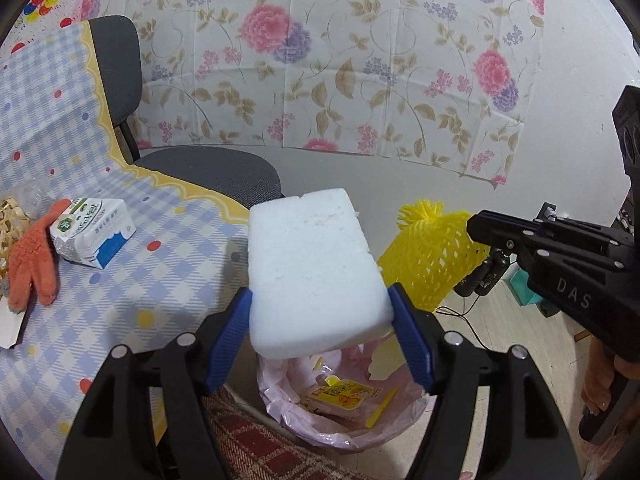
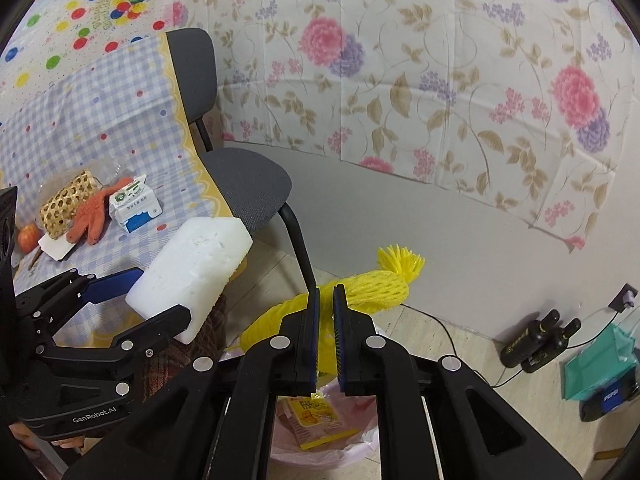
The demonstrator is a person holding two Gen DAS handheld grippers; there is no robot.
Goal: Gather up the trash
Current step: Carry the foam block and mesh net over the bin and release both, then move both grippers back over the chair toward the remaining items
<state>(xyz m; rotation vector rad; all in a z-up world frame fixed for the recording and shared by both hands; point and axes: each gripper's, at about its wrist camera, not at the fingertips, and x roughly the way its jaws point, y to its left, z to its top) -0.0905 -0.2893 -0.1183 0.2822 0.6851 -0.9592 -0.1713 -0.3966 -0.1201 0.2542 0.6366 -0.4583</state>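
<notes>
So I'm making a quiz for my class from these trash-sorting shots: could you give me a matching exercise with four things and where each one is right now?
Things:
1. white foam block
2. yellow foam net sleeve
3. orange knitted glove
4. yellow printed wrapper

Places:
A. lying in the pink-lined trash bin
B. clamped in the right gripper
C. lying on the checked tablecloth beside the milk carton
D. held in the left gripper above the bin

Pairs: 1-D, 2-B, 3-C, 4-A
</notes>
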